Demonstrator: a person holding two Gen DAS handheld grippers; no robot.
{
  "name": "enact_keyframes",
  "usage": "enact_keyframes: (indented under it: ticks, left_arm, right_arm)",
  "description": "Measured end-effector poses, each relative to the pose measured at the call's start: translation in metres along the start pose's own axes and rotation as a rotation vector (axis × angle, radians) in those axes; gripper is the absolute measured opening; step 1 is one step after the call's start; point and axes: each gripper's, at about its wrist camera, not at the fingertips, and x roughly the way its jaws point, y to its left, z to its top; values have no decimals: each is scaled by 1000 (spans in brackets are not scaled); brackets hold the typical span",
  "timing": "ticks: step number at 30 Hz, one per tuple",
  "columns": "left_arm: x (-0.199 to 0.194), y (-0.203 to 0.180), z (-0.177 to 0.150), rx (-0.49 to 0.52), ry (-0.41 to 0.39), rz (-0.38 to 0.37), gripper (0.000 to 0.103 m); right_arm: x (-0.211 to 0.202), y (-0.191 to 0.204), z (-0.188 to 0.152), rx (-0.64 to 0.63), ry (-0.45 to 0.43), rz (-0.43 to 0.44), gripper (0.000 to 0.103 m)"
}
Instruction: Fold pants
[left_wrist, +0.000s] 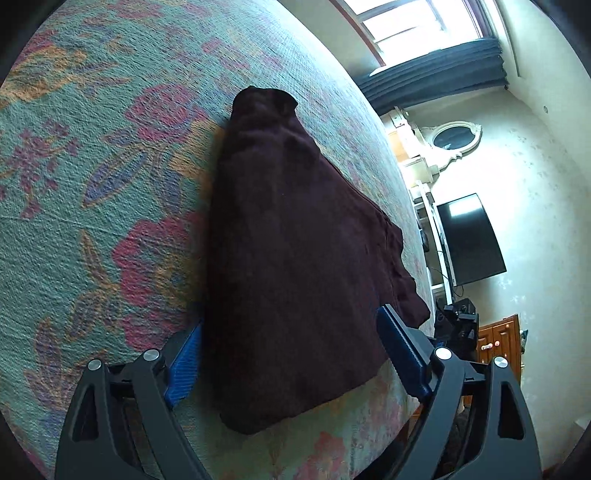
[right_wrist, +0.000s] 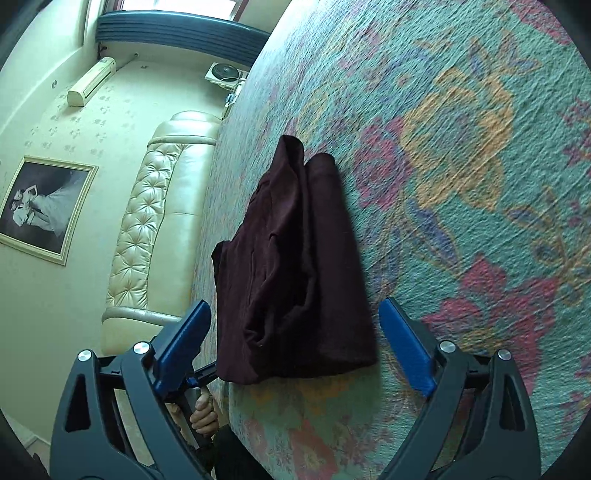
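**Folded dark pants lie on the floral bed, both grippers spread wide**

The bed (left_wrist: 92, 155) fills most of both views, covered in a teal spread with pink, orange and blue flowers. On it, near the edge closest to the cameras, lie the pants (left_wrist: 291, 266), a dark maroon bundle folded into a long, narrow stack with a few loose layers sticking out along one side. In the right wrist view the same pants (right_wrist: 295, 266) show a fold seam running lengthwise and a rounded near end.

The left gripper (left_wrist: 291, 354) hangs over the near end of the pants with its blue-padded jaws wide apart, one on either side of the cloth, gripping nothing. The right gripper (right_wrist: 295, 343) is likewise spread wide, its jaws flanking the near end of the bundle without clamping it.

Beyond the bed stand a cream tufted headboard (right_wrist: 162, 221), a dark television (left_wrist: 469, 236), a framed photograph (right_wrist: 44, 206) and an oval mirror (left_wrist: 452, 138).
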Motion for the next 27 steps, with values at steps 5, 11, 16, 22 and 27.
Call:
enact_keyframes:
  ticks: [5, 11, 16, 22, 27]
  left_arm:
    - [14, 3, 28, -10, 29, -29, 86]
    - [25, 7, 44, -3, 45, -41, 77]
    - [35, 22, 55, -17, 110, -1, 25]
    - [43, 17, 67, 40, 164, 21, 19]
    - [46, 16, 69, 48, 179, 13, 19]
  right_arm:
    - [26, 6, 23, 6, 88, 9, 93]
    - [52, 0, 34, 29, 187, -49, 36]
    - [43, -4, 24, 80, 132, 15, 30]
    - [34, -10, 2, 136, 63, 69, 27]
    - [34, -13, -4, 144, 34, 73, 27]
